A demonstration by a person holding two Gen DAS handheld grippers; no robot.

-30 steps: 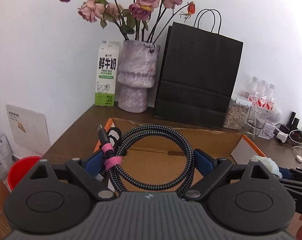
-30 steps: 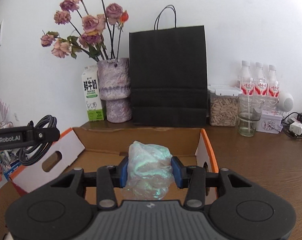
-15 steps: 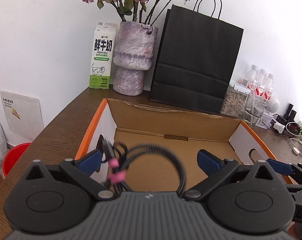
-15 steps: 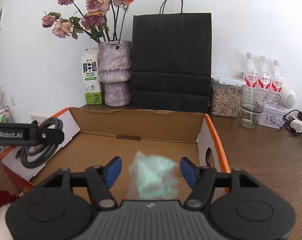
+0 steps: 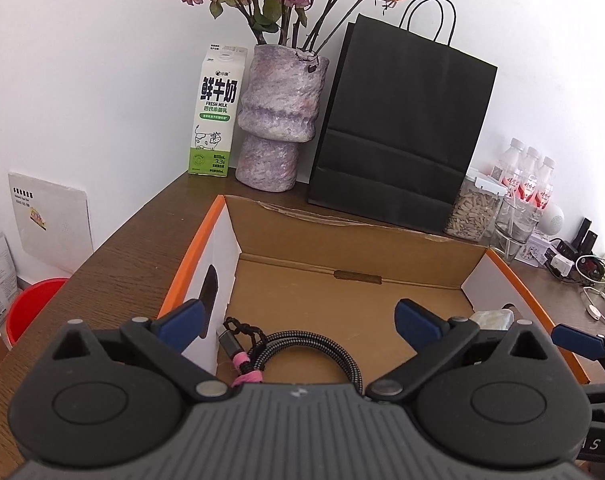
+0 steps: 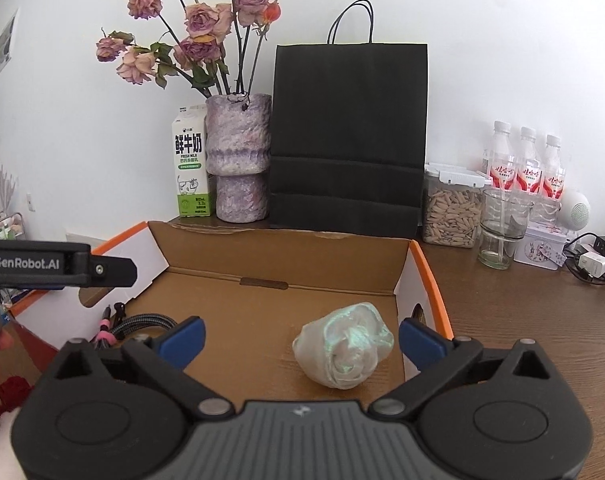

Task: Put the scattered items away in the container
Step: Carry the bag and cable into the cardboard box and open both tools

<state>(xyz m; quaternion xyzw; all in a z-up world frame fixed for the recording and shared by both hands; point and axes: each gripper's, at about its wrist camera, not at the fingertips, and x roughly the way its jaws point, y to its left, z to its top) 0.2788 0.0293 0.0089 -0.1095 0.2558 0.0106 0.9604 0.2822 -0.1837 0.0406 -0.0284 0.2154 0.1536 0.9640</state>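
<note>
Both items have dropped from the grippers since a second ago. Nearest, the left gripper (image 5: 298, 320) is spread wide with nothing between its pads, above the braided cable (image 5: 302, 350) coiled on the cardboard box (image 5: 342, 236) floor by the left wall. Likewise agape, the right gripper (image 6: 300, 336) hovers over the crumpled iridescent bag (image 6: 344, 350) lying near the right wall. Beyond stand a black paper bag (image 6: 348, 136), vase (image 6: 238, 158) and milk carton (image 6: 190, 164).

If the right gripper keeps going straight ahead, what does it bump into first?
Probably the crumpled wad lying just ahead between the open right gripper fingers, a bit right of centre; otherwise the cardboard box back wall.
</note>
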